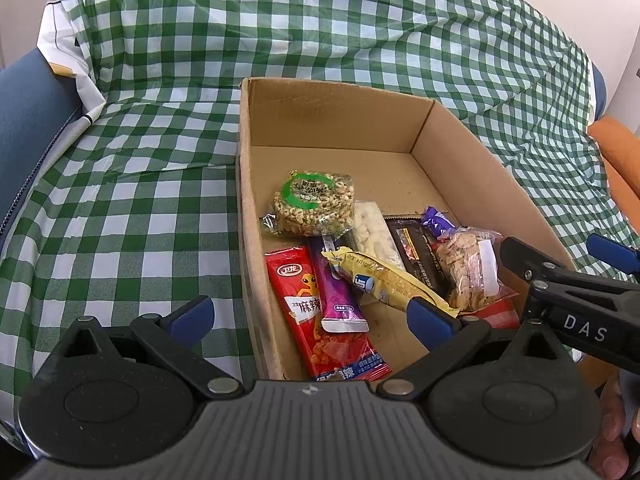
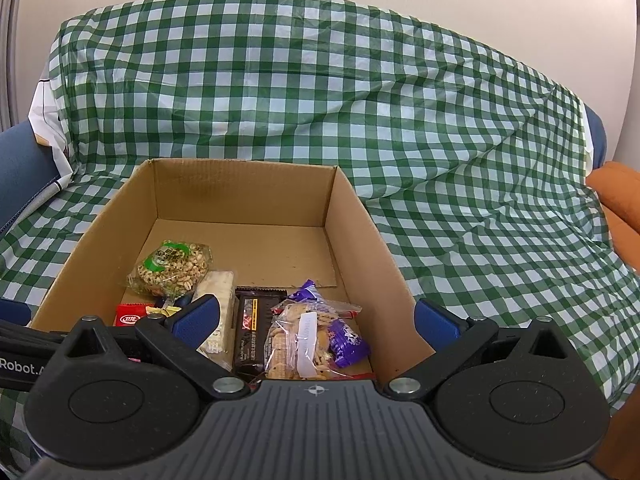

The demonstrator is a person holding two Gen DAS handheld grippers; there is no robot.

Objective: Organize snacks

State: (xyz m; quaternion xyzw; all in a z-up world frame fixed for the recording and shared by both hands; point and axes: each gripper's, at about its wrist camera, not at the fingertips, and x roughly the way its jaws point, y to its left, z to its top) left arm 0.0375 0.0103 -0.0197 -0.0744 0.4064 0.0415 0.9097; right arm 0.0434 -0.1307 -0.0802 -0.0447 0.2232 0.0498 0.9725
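1. A cardboard box [image 1: 256,240] is seen on a green-and-white checked cloth [image 1: 120,208]; the snacks are gathered in the box's near half, while its far half at 12 o'clock shows bare cardboard floor.
2. The left gripper [image 1: 310,318] is held with its blue pads spread wide and nothing between them; one pad lies outside the box's left wall, the other over the snacks.
3. The right gripper [image 2: 318,320] is likewise spread apart and empty, above the near edge of the box.
4. A round puffed-grain cake [image 1: 314,204] in clear wrap is placed farthest back among the snacks, at 11 o'clock of the pile.
5. A red packet [image 1: 296,300] is laid along the left wall, with a purple sachet [image 1: 336,292] just beside it.
6. A yellow wrapped bar [image 1: 384,280] is tilted across the purple sachet.
7. A white nougat-like bar [image 2: 218,308] and a dark chocolate bar [image 2: 252,324] are set side by side at the middle.
8. A clear bag of crackers [image 2: 300,340] is found at 3 o'clock of the pile, touching a small purple candy wrapper [image 2: 346,340].
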